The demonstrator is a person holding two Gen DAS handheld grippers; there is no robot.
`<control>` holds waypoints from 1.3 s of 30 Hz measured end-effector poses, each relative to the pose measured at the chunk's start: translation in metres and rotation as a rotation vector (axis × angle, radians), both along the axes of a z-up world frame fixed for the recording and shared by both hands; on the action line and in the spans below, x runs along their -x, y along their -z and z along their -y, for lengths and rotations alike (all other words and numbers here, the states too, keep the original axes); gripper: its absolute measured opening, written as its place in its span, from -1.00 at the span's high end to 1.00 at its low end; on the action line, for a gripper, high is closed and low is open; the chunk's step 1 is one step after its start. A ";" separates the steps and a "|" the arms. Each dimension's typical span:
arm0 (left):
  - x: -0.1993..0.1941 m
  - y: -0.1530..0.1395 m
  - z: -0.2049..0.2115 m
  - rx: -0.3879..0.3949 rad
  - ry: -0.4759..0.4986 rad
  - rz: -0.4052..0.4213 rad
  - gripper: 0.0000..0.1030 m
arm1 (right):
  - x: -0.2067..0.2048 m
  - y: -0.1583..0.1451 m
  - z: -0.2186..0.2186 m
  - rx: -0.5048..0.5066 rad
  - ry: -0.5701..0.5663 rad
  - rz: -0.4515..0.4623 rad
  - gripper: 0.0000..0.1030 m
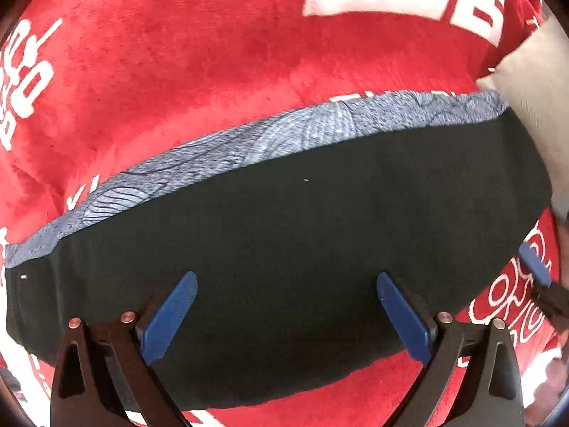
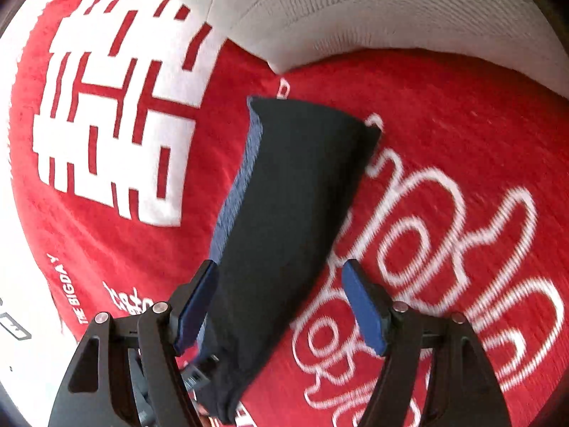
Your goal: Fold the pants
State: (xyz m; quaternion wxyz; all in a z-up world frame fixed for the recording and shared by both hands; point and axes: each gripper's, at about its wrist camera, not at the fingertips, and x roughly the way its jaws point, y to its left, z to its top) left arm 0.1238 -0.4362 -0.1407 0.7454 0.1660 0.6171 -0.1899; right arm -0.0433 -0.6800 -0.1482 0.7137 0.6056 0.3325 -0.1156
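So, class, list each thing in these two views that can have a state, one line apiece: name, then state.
pants: folded into a flat dark bundle, blue patterned edge showing, lying on the blanket.
red blanket: spread out under the pants.
left gripper: open, above the pants, holding nothing.
right gripper: open, pants end between the fingers, not pinched.
grey cushion: resting at the blanket's far edge.
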 end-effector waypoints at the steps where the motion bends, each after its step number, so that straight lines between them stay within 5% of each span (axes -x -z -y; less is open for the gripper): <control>1: 0.001 0.000 0.001 0.000 0.006 0.011 -0.97 | -0.001 0.000 0.002 0.005 0.007 0.016 -0.47; 9: 0.001 -0.001 0.003 -0.008 0.028 0.030 -0.97 | -0.023 -0.001 0.005 0.085 0.019 0.117 -0.47; 11: 0.002 -0.009 0.011 -0.013 0.033 0.038 -0.72 | -0.030 0.000 0.007 0.080 0.021 0.118 -0.43; 13: 0.005 -0.021 0.020 0.005 0.040 0.034 -0.37 | -0.034 0.004 0.011 0.054 0.033 0.075 0.12; 14: 0.003 -0.028 0.022 0.024 0.044 0.032 -0.24 | -0.036 0.009 0.014 0.031 0.036 0.010 0.74; 17: 0.007 -0.038 0.032 0.096 0.067 0.027 -0.12 | -0.030 0.023 0.022 -0.089 0.069 0.034 0.77; 21: 0.019 -0.008 0.032 0.142 0.042 -0.014 -0.12 | -0.033 0.011 0.021 -0.058 0.029 0.062 0.78; 25: 0.036 -0.010 0.032 0.170 0.081 0.124 -0.12 | -0.039 0.000 0.018 -0.004 -0.029 0.063 0.79; 28: 0.029 -0.007 0.027 0.190 0.057 0.089 -0.12 | -0.027 0.004 0.018 -0.004 -0.009 0.013 0.58; 30: 0.026 -0.008 0.027 0.188 0.064 0.078 -0.12 | -0.015 0.003 0.016 0.008 0.005 -0.024 0.13; 39: 0.023 -0.011 0.027 0.180 0.065 0.070 -0.12 | -0.012 0.012 0.018 0.011 0.088 0.014 0.08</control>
